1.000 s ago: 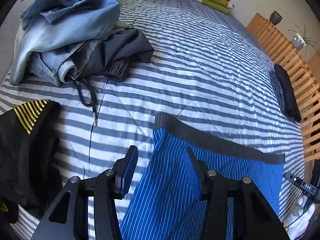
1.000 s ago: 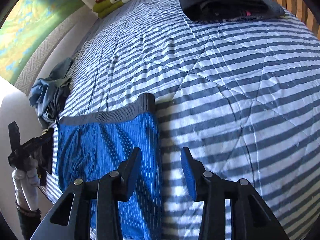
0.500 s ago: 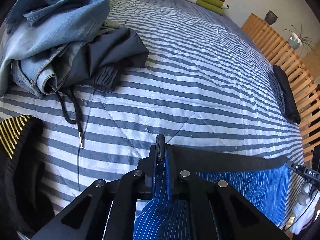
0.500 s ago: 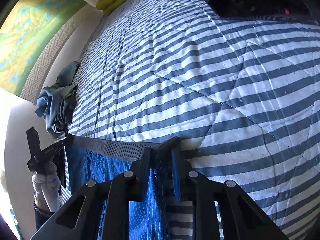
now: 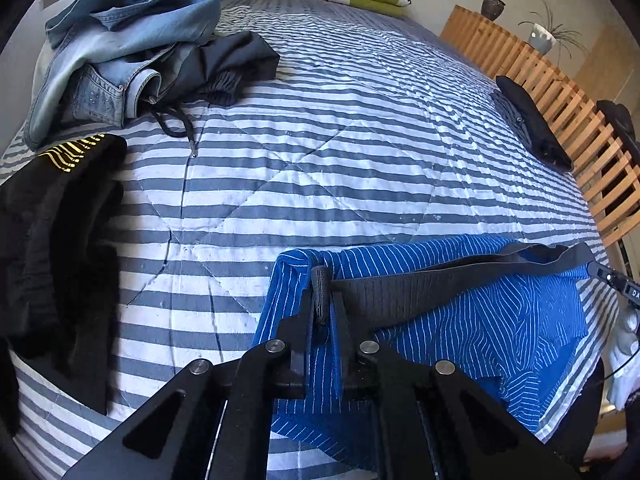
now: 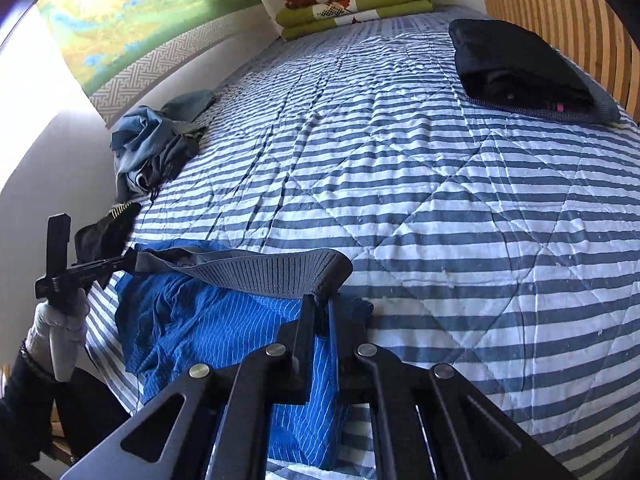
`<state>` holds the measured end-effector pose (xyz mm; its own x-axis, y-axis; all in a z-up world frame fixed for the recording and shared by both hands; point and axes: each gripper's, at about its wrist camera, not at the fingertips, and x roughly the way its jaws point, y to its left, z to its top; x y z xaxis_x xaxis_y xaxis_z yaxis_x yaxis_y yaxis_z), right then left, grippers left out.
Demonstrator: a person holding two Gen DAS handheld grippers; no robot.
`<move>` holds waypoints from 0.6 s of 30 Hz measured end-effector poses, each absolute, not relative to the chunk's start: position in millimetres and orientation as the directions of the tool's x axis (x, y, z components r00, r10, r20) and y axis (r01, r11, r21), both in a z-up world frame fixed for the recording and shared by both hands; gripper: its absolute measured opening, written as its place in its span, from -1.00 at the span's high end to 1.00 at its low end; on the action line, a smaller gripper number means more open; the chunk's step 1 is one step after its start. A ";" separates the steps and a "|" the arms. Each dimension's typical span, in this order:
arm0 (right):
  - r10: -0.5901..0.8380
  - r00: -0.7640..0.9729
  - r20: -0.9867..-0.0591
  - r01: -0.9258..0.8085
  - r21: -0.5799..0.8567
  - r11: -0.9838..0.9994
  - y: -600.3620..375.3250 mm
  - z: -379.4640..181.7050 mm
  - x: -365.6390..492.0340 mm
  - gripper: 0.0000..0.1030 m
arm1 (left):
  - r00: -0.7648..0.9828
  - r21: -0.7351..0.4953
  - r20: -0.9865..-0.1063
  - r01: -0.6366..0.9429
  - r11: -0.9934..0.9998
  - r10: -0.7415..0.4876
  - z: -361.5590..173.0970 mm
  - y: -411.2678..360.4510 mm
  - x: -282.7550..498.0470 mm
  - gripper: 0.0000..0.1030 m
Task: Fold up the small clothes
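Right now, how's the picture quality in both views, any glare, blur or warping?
Left wrist view: sharp, fisheye bends the striped bedspread and darkens the corners; the black garment loses detail in shadow. Right wrist view: sunlight washes out the wall at left; the blue shorts stay clear.

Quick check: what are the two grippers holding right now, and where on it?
Both hold the blue striped shorts by the grey waistband: the left gripper is shut on its left end, the right gripper on its right end.
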<state>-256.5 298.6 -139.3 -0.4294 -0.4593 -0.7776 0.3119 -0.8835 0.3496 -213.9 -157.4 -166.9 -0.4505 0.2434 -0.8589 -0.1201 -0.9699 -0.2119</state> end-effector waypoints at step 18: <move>-0.396 -0.426 -0.814 0.157 0.364 -0.918 313.6 -145.2 -338.5 0.53 | -0.545 -0.207 -0.808 -0.091 -0.974 0.222 -116.8 -116.2 -294.0 0.51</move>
<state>-338.5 313.6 -145.2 -0.4257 -0.3959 -0.8137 0.1569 -0.9179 0.3645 -294.0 -116.2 -116.8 -0.5454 0.2224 -0.8081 -0.0909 -0.9742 -0.2067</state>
